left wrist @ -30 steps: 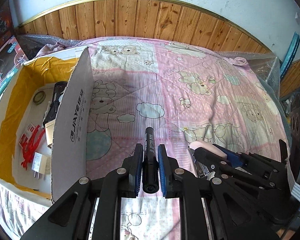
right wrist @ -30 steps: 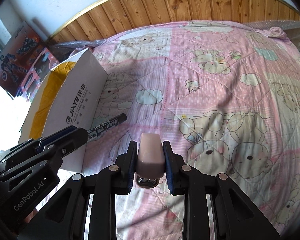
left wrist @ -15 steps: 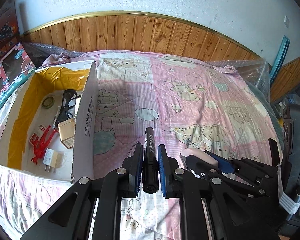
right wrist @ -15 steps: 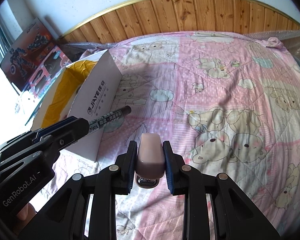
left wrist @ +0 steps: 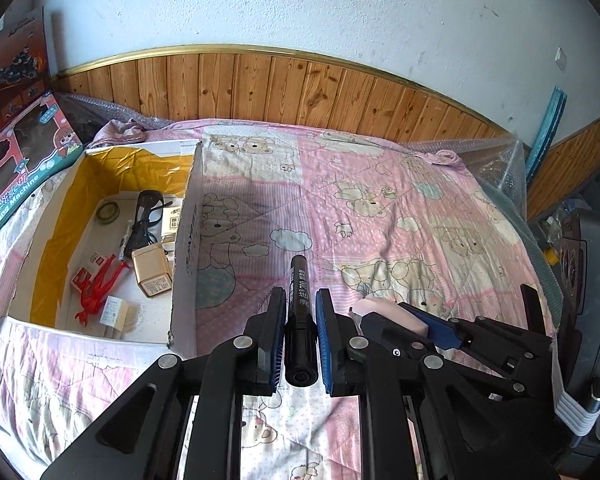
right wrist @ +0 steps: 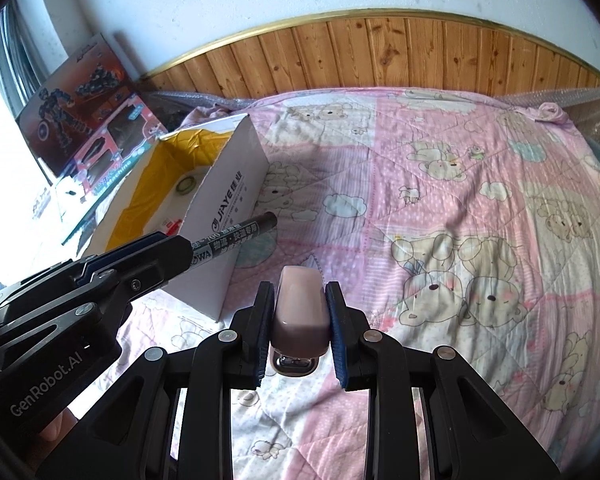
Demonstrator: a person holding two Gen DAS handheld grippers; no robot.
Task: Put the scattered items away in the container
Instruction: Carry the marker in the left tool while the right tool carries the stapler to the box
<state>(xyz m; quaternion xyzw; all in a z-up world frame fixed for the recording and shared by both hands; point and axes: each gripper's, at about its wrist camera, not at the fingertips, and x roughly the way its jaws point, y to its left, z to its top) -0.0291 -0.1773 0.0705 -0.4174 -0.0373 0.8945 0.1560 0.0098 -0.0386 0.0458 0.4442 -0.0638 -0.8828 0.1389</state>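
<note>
My left gripper (left wrist: pixel 301 304) is shut on a black marker (left wrist: pixel 299 292) that points forward, held above the quilt just right of the cardboard box (left wrist: pixel 186 240). In the right wrist view the marker (right wrist: pixel 236 238) sticks out toward the box wall (right wrist: pixel 228 216). My right gripper (right wrist: pixel 299 300) is shut on a pinkish stapler (right wrist: pixel 300 308), beside the left one and above the bed. The box holds glasses (left wrist: pixel 146 216), a tape roll (left wrist: pixel 109 212), a gold tin (left wrist: pixel 152 272), a red figure (left wrist: pixel 100 284) and a white plug (left wrist: pixel 114 312).
A pink teddy-bear quilt (left wrist: pixel 380 216) covers the bed. Toy boxes (left wrist: pixel 16 152) lean against the wall at the left. Wooden panelling (left wrist: pixel 300 88) runs behind the bed. Bubble wrap (left wrist: pixel 496 160) and dark equipment (left wrist: pixel 588 272) stand at the right.
Both grippers have risen and drawn back from the bed with their loads, so more of the box's inside and the wall shows.
</note>
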